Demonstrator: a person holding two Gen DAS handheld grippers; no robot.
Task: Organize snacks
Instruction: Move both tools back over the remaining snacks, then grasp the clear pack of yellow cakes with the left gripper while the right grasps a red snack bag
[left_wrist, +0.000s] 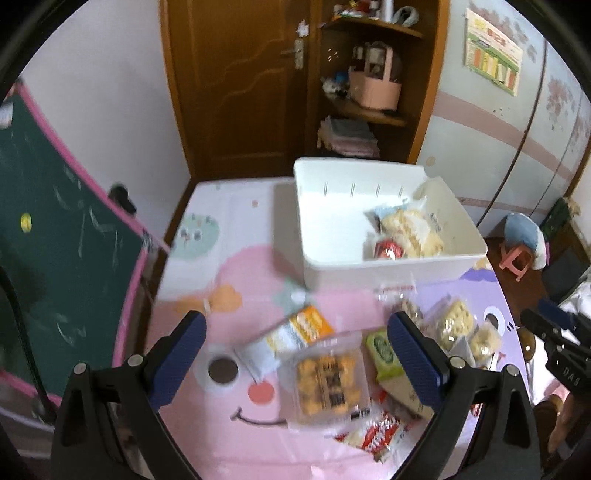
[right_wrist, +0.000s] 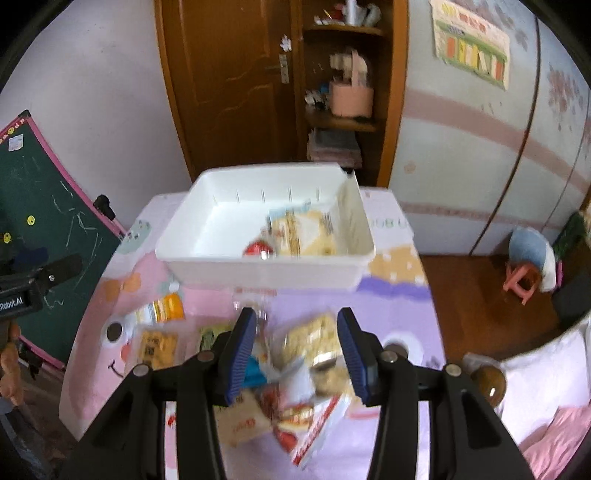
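**Both tools over the snack pile**

While my left tool hangs with its fingers wide apart and nothing between them, my right tool stands half apart over a packet; blur hides whether the pads press it. Below the left tool lie a clear-wrapped cookie pack and an orange-and-white packet on the pink surface. Beyond them, the white bin holds a few snacks.
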